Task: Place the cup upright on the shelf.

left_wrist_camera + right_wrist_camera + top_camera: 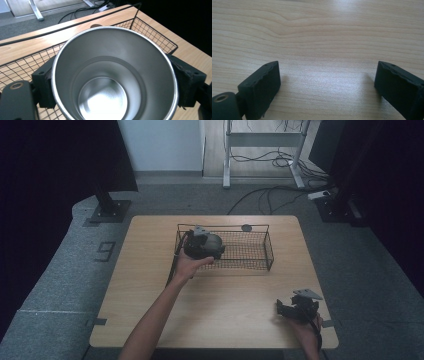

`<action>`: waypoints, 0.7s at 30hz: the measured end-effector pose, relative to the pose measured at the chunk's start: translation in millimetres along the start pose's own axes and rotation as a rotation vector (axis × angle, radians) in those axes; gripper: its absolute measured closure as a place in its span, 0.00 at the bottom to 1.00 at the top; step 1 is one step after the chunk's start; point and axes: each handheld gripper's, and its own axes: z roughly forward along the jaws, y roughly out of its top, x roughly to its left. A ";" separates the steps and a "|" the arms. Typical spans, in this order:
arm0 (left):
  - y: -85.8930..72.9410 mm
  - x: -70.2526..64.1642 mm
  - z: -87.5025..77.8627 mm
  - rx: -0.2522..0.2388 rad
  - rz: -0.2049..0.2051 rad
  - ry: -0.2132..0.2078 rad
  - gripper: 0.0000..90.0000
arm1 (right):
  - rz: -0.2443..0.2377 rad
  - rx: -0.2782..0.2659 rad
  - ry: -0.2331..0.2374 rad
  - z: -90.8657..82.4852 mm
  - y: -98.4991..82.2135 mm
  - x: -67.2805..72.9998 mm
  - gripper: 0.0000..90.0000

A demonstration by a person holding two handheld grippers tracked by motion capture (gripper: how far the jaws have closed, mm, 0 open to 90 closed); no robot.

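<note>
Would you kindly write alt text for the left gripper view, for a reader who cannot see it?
A shiny metal cup, seen from above with its inside empty, is clamped between the two black jaws of the left gripper. Behind and below it lies a black wire basket on a light wooden table.

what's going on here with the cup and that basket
A person works two hand-held grippers at a wooden table. The left gripper is shut on a steel cup, holding it over the left end of a wire basket. The right gripper sits open near the table's near right corner, nothing between its jaws.
</note>
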 end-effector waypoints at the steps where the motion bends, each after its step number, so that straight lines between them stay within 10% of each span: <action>1: 0.5 0.5 0.9 -0.002 -0.004 0.002 0.16 | 0.001 -0.001 0.001 0.1 0.0 0.0 0.07; 21: 16.7 5.5 16.0 0.018 0.005 0.023 0.16 | 0.002 -0.002 0.000 0.0 -0.1 -0.1 0.08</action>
